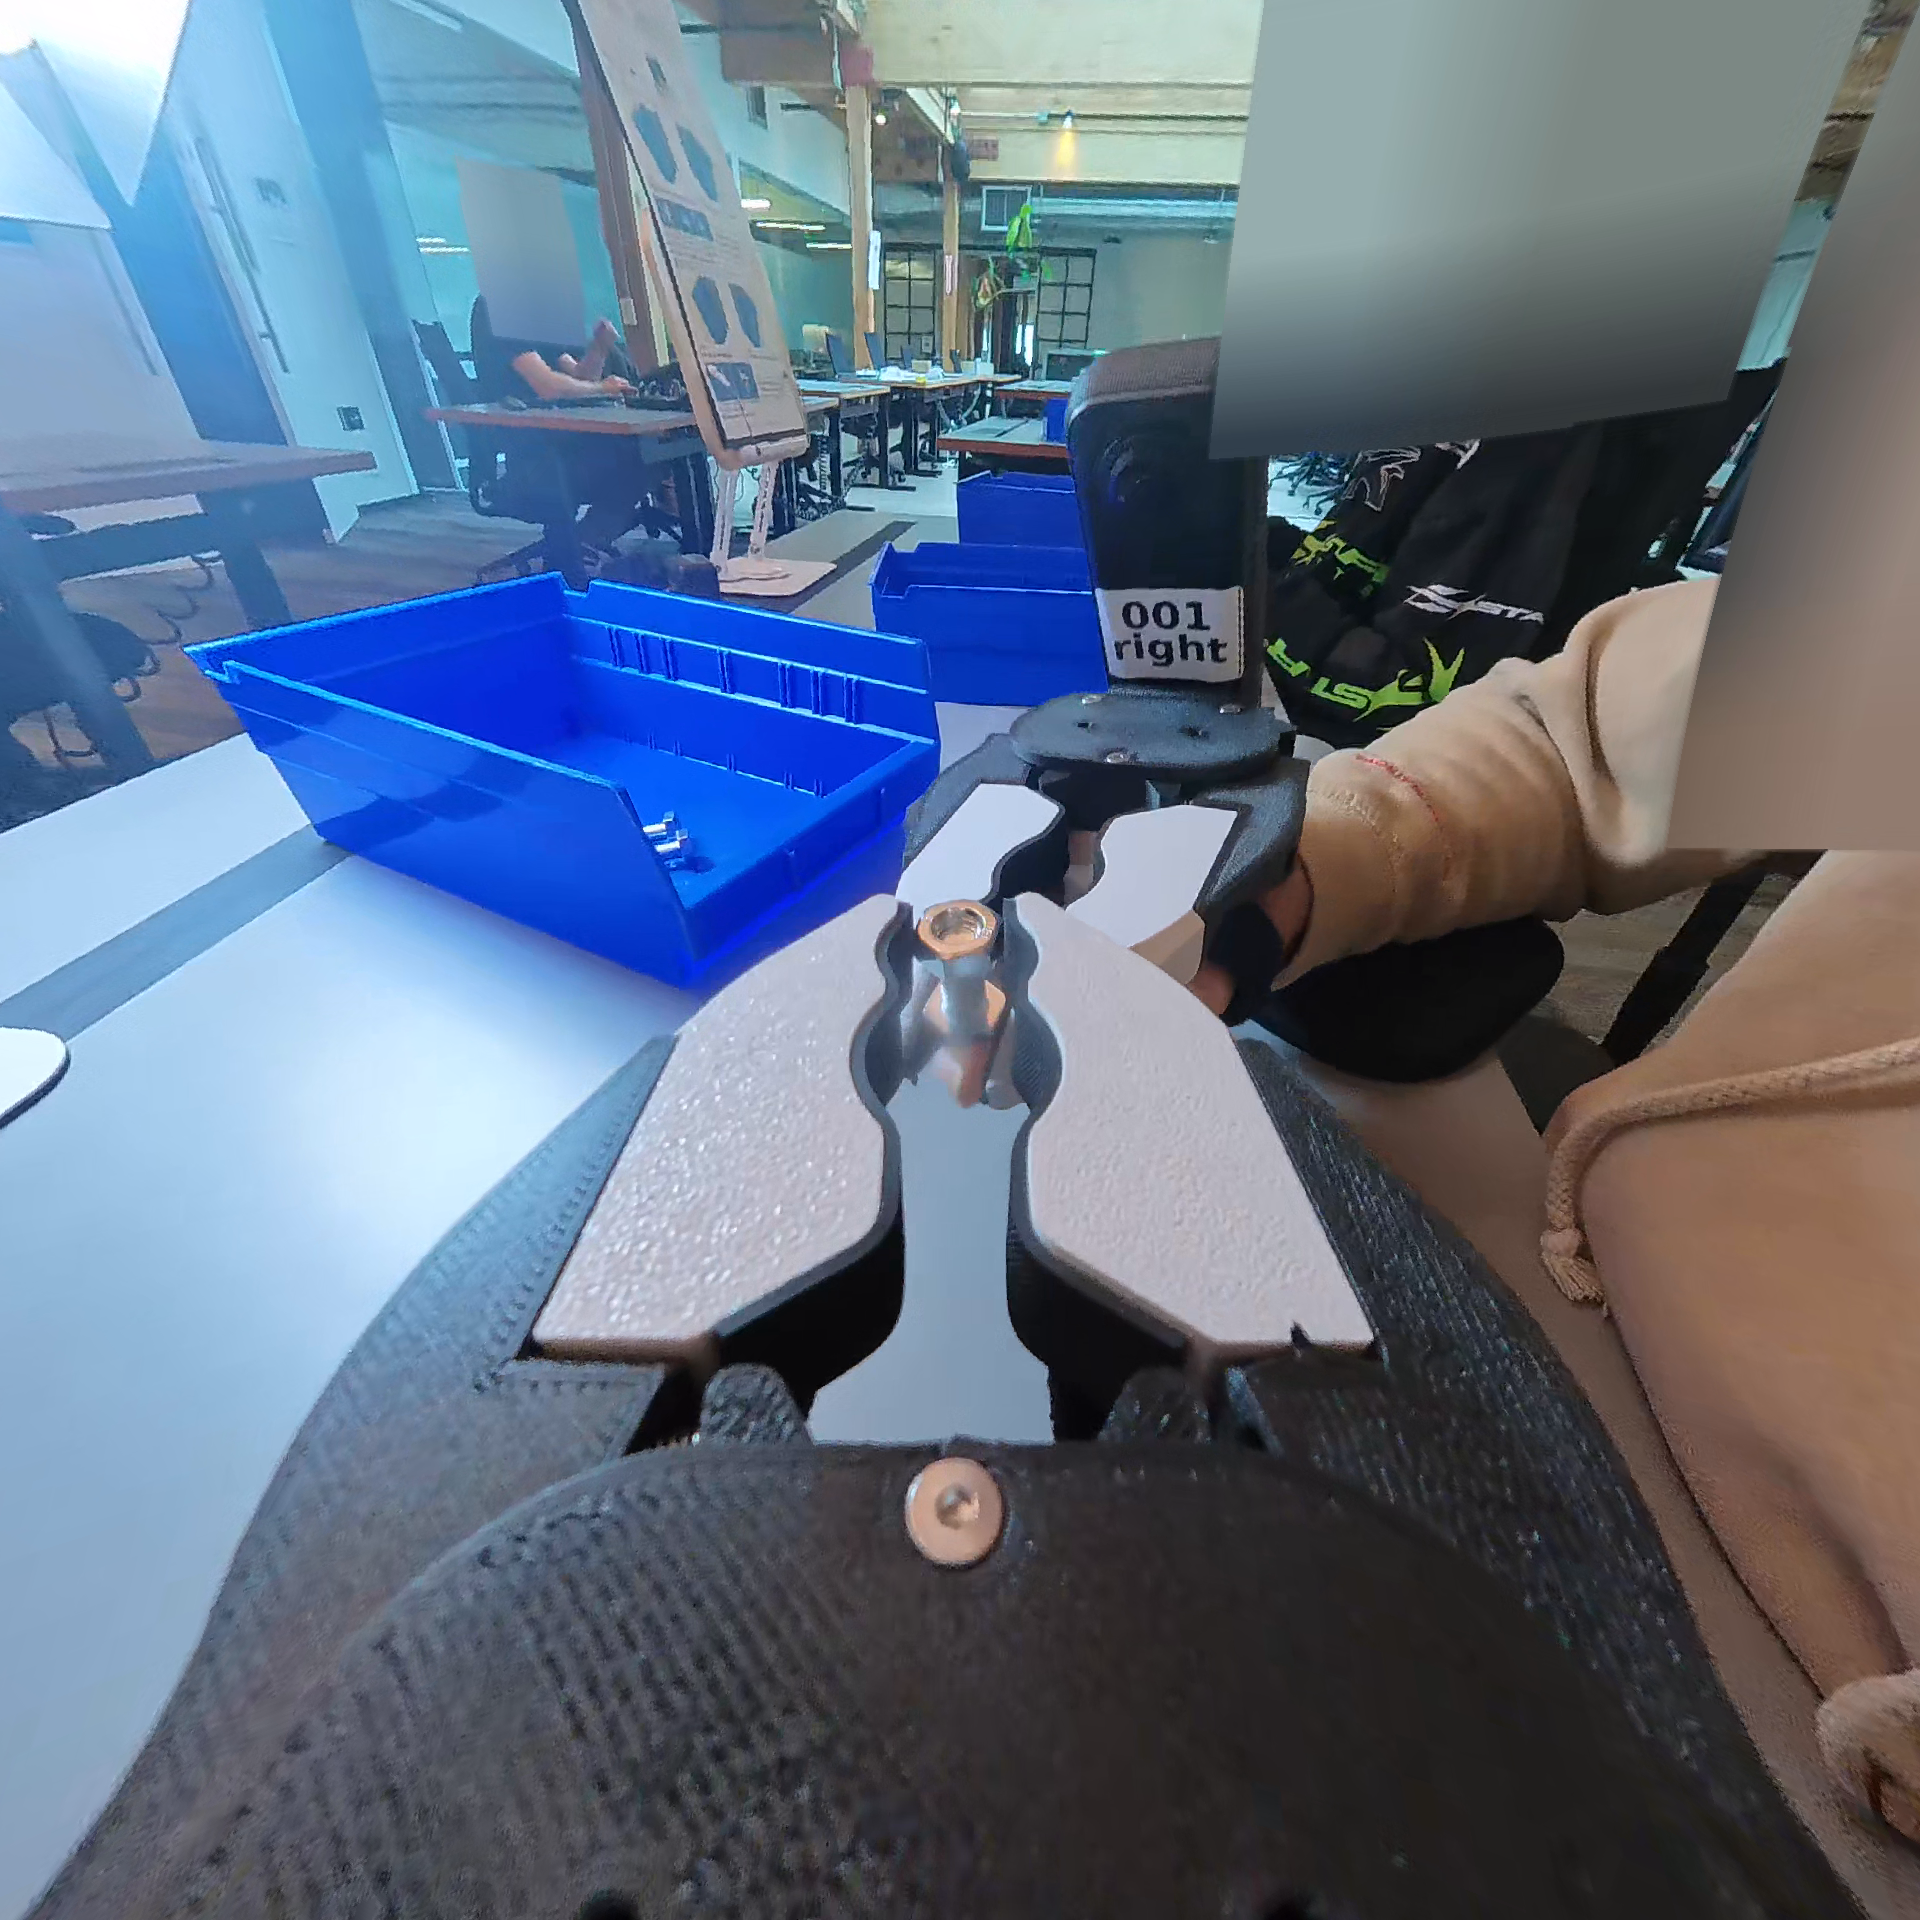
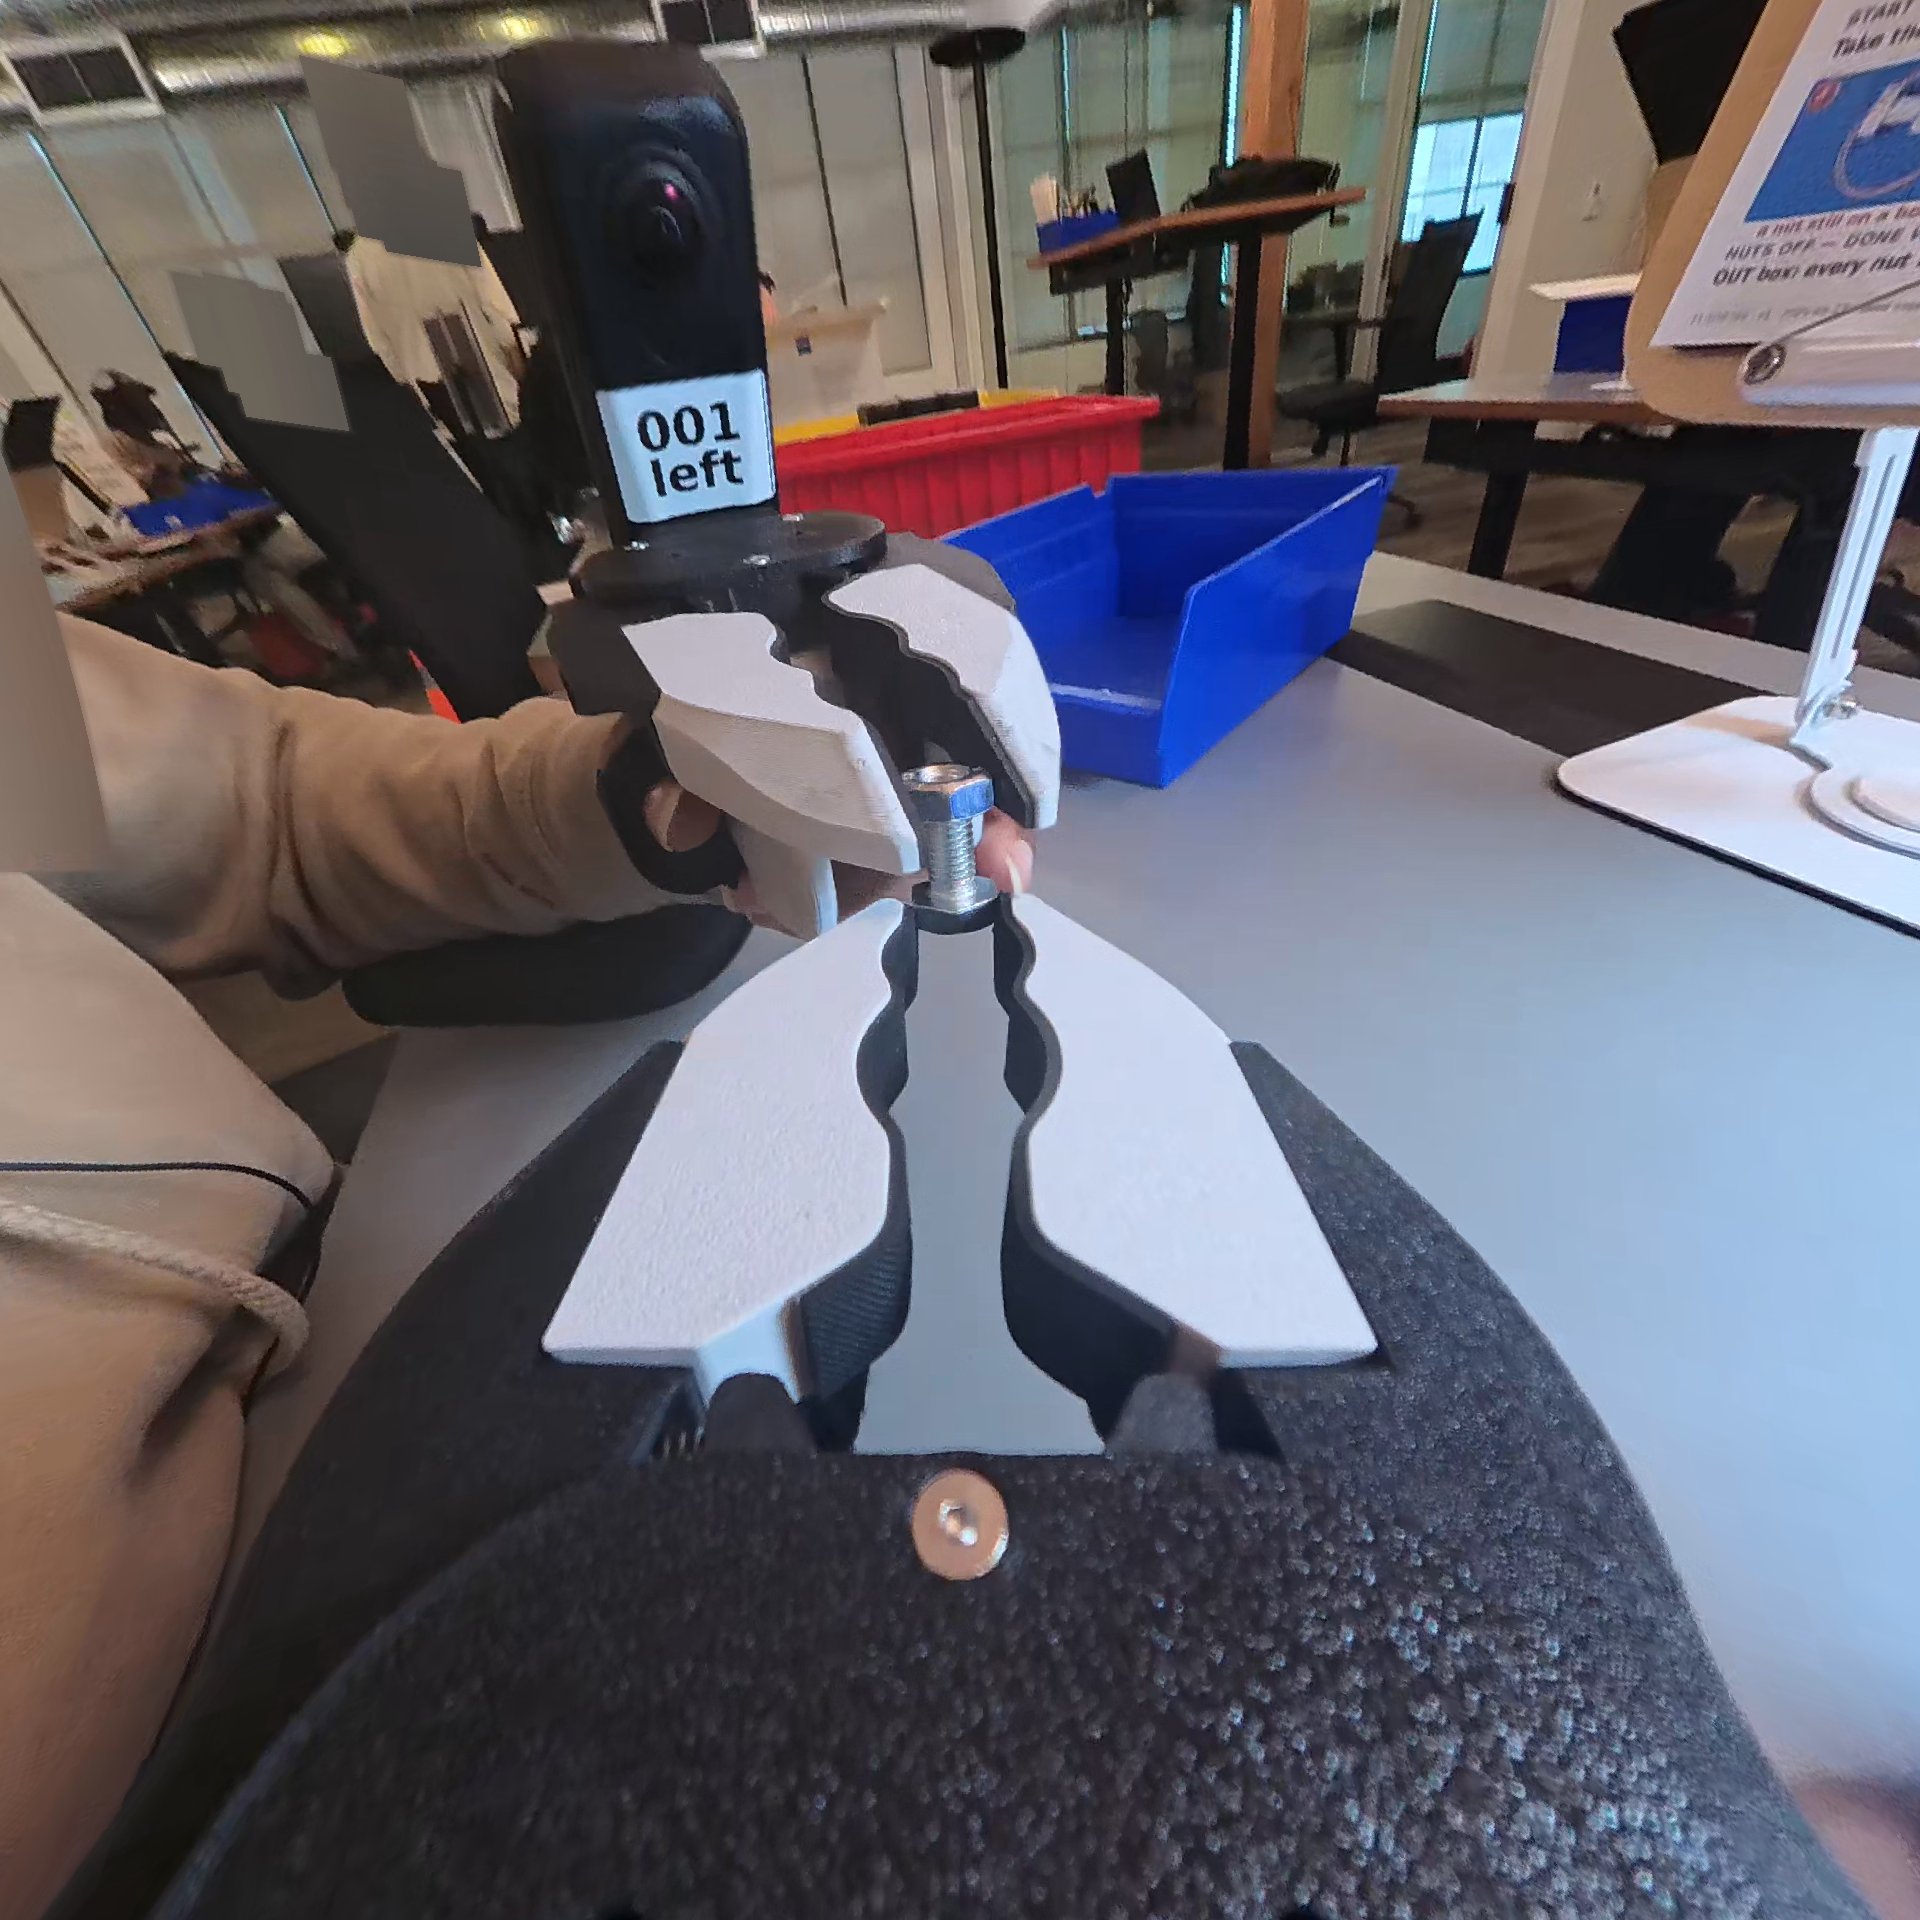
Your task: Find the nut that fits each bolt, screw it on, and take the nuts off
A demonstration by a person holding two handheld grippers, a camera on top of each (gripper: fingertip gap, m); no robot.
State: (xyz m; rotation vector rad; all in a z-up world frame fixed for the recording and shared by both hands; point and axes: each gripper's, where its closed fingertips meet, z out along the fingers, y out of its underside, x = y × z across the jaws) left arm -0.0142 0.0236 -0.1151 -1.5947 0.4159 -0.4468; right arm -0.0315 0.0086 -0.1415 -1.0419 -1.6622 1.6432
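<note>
Two hand-held grippers engaged: left hand-held gripper (image 1: 956,940) clamps nut (image 1: 958,928); right hand-held gripper (image 2: 954,914) clamps bolt (image 2: 954,857) head. Keep axes aligned, turn slowly.

The bolt (image 2: 951,857) head is mostly buried between the right gripper (image 2: 956,914) tips, so can't tell its shape. In the left wrist view the shank below the nut (image 1: 948,928) is blurry and half covered by the left gripper (image 1: 951,935) fingers. Next to the bolt, a fingertip pokes out; the rest of that hand is hidden. Something small and silver sits in the blue bin (image 1: 582,769) beyond the bolt, too small to identify.
</note>
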